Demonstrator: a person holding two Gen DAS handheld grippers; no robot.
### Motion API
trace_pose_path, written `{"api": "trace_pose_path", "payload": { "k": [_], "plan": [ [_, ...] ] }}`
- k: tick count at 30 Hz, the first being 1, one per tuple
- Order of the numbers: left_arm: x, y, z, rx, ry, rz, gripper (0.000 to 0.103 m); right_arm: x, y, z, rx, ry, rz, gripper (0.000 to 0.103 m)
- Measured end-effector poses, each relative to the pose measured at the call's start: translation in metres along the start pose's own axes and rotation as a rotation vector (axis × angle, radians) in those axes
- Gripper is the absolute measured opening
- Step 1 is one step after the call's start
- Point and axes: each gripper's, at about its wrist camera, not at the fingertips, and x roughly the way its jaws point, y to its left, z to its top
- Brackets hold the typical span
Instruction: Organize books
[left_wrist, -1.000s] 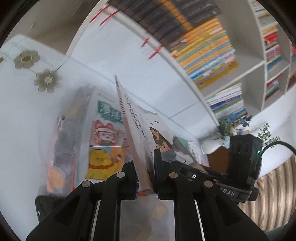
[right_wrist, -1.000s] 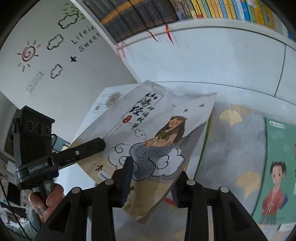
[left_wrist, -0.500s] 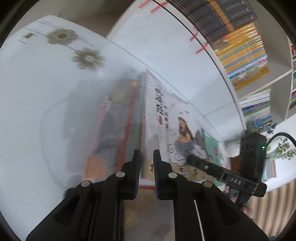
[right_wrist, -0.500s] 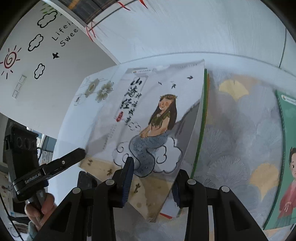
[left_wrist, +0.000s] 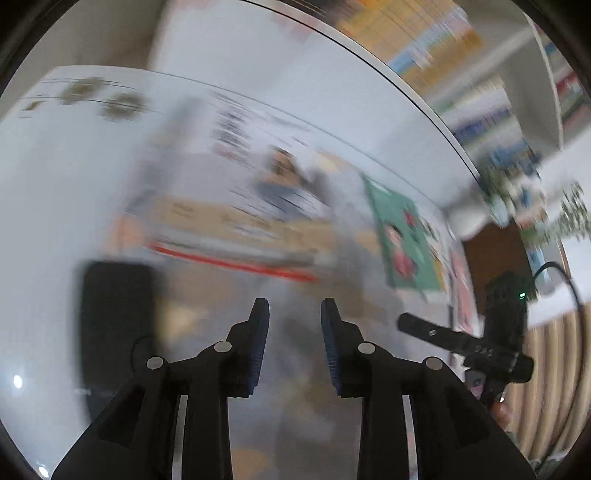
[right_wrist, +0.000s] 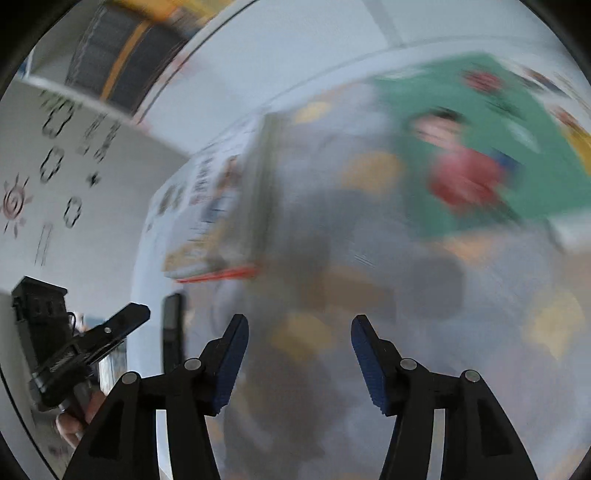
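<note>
Green-covered picture book (right_wrist: 476, 147), flat on the white bench toward its far right edge, lay ahead-right of the nearer right gripper (right_wrist: 299, 354); both it and the left gripper (left_wrist: 293, 332) were opening, empty.

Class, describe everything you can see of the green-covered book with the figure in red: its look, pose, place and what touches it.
The green-covered book is a thin, flat paperback by its look, its cover showing a dark-haired figure in red; motion blur hides finer print. It lies face up on the grey mat with yellow leaf shapes, near the white cupboard front. In the left wrist view it sits right of the pale stacked books. No gripper touches it.
</note>
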Motion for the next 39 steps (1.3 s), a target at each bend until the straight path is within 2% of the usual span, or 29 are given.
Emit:
{"api": "trace_pose_path", "payload": {
  "k": [3, 7, 10, 15, 21, 23, 27, 29, 35, 39],
  "plan": [
    [0.031, -0.048, -0.011, 0.041, 0.073, -0.036, 0.026, -0.033, -0.035, -0.019, 0.043, -0.022, 0.004, 0.056],
    [0.063, -0.123, -0.029, 0.114, 0.112, -0.077, 0.026, -0.094, -0.082, -0.035, 0.05, -0.081, -0.042, 0.056],
    [0.088, -0.173, -0.038, 0.124, 0.153, -0.146, 0.026, -0.151, -0.14, -0.051, 0.14, -0.154, -0.081, 0.056],
    [0.137, -0.275, -0.058, 0.246, 0.222, -0.218, 0.026, -0.226, -0.231, -0.068, 0.298, -0.263, -0.144, 0.056],
    [0.192, -0.356, -0.066, 0.349, 0.29, -0.224, 0.026, -0.279, -0.307, -0.064, 0.374, -0.333, -0.201, 0.056],
    [0.207, -0.372, -0.065, 0.361, 0.298, -0.213, 0.026, -0.286, -0.324, -0.057, 0.377, -0.343, -0.204, 0.056],
    [0.238, -0.399, -0.058, 0.428, 0.291, -0.111, 0.026, -0.279, -0.349, -0.032, 0.373, -0.322, -0.22, 0.056],
    [0.25, -0.403, -0.055, 0.431, 0.3, -0.08, 0.026, -0.273, -0.359, -0.02, 0.37, -0.312, -0.221, 0.056],
    [0.277, -0.39, -0.038, 0.337, 0.288, -0.037, 0.026, -0.255, -0.377, 0.007, 0.347, -0.283, -0.215, 0.056],
    [0.293, -0.374, -0.029, 0.241, 0.32, -0.067, 0.026, -0.242, -0.38, 0.027, 0.286, -0.252, -0.245, 0.056]
  ]
}}
